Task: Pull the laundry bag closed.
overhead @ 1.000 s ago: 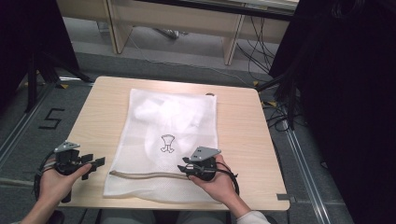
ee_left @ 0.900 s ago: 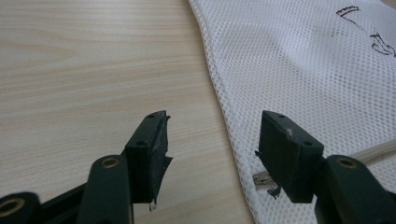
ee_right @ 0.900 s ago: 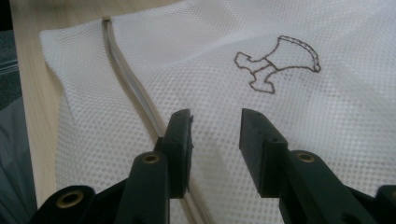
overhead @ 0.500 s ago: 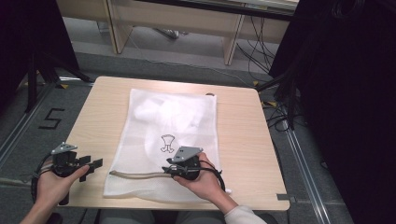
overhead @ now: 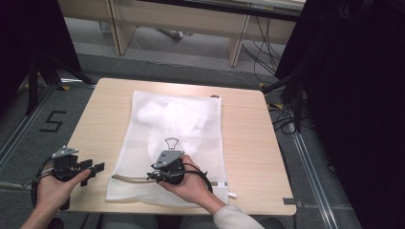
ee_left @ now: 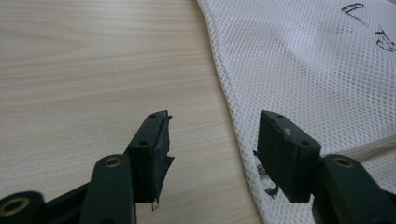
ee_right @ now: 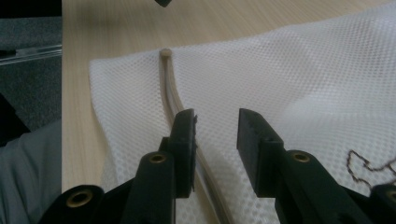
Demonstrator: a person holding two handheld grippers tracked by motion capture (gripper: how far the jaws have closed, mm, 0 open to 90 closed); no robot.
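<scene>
Right claw over near hem of white mesh laundry bag, jaws just been closing, still parted, tan strip running beneath left jaw, nothing pinched. Left claw open, off bag's left edge, above bare counter. Bag flat, centred on counter, soft contents bunched at far end. Likely light, limp, snag-prone; best gripped at stiffer near hem, beside strip.
</scene>
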